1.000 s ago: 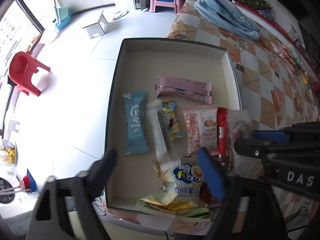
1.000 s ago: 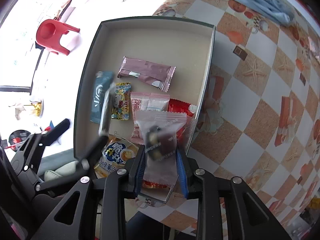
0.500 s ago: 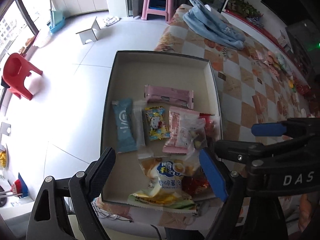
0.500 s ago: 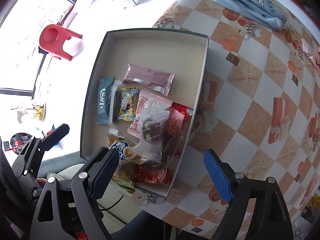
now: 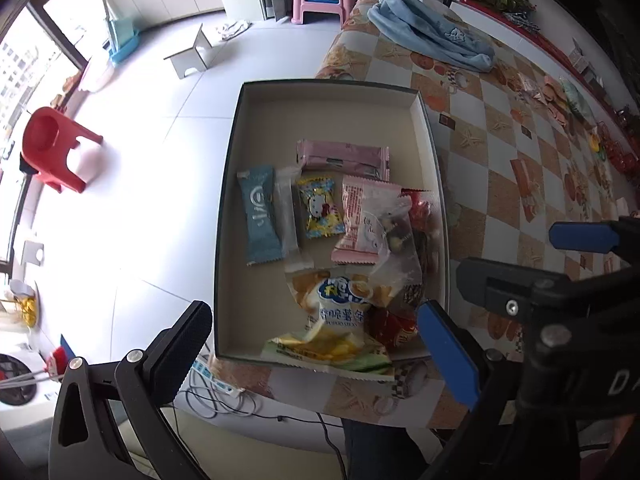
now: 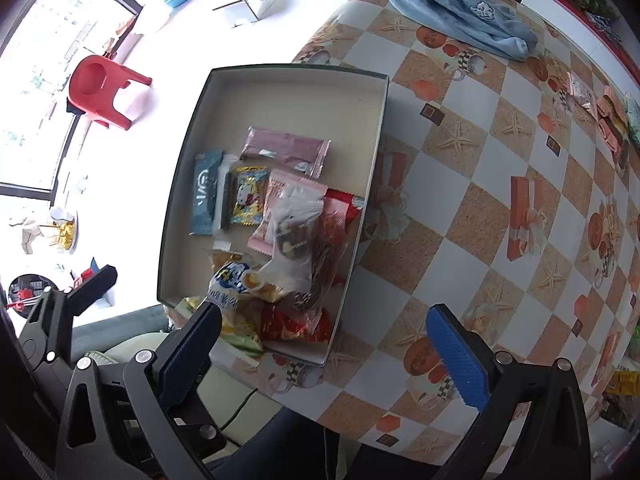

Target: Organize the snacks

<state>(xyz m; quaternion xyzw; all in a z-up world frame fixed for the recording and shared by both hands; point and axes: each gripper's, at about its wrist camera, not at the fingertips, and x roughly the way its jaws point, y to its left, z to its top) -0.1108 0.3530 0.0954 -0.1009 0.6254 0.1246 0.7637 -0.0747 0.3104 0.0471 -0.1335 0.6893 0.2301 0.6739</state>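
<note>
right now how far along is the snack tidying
Done: several packets already lie in the box, among them a teal bar, a pink wafer pack and a clear bag resting on top. In hand: nothing; the left gripper and right gripper have just been opening and are empty. Left: more snacks still sit at the far end of the table.

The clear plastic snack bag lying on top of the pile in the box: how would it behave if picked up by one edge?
The clear plastic snack bag looks thin and crinkled, so it would probably flop and sag. Its dark contents sit loose inside, so they would likely slide to the low end. The glossy film may slip.
</note>
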